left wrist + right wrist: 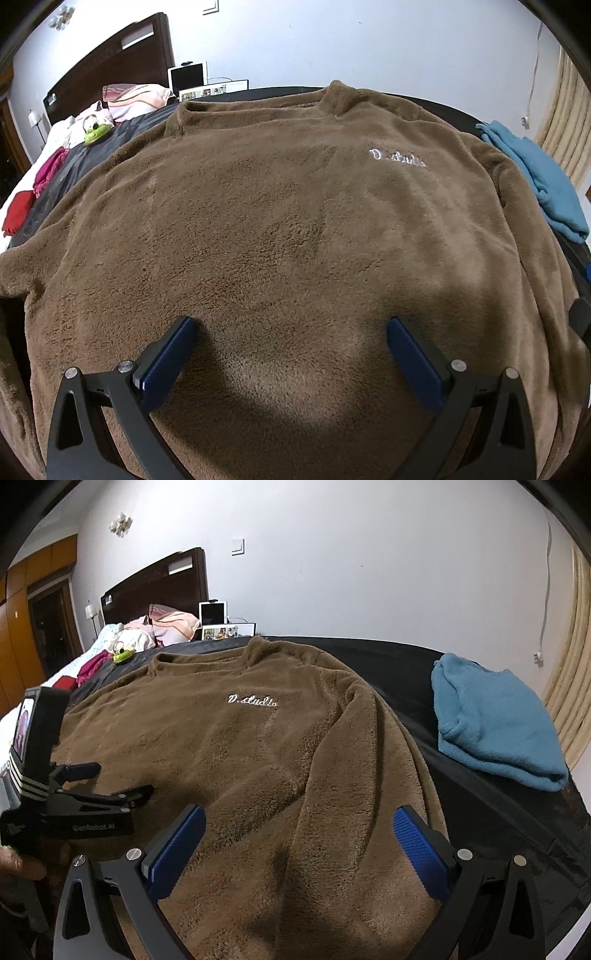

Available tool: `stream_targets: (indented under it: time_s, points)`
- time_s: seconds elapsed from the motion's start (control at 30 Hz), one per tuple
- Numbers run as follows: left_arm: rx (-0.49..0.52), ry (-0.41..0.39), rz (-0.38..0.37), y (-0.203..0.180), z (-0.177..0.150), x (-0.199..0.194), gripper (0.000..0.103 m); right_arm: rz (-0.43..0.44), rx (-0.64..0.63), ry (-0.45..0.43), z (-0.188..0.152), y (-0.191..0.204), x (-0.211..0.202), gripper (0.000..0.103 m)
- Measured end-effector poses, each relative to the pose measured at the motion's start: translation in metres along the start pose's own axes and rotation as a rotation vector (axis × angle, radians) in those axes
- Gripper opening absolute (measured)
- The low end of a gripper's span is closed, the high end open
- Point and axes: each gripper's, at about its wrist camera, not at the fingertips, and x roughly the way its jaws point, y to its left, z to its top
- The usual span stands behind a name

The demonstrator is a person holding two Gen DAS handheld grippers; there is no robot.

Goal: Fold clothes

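Your brown fleece top [280, 229] lies spread face up across the dark sheet [406, 664], collar away from you, ready for a first fold. Your left gripper [291, 332] hovers over the hem, jaws spread wide, holding nothing. Your right gripper [299, 823] hangs likewise spread, near the right sleeve. The folded blue garment [495, 727] sits apart, probably finished.

Black tongs [291, 334], blue pads [421, 845], silver screws [133, 853]
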Motion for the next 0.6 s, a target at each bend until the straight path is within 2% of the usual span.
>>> stream_targets:
  time_s: [0.5,0.6]
  points:
    - [0.000,0.001,-0.001,-0.001,-0.001,-0.001,0.103,-0.044,-0.100,-0.077,-0.003,0.038,-0.016,0.103]
    - [-0.001,0.001,0.002,-0.001,-0.002,-0.001,0.103,-0.014,-0.115,-0.094,-0.005,0.054,-0.021,0.103]
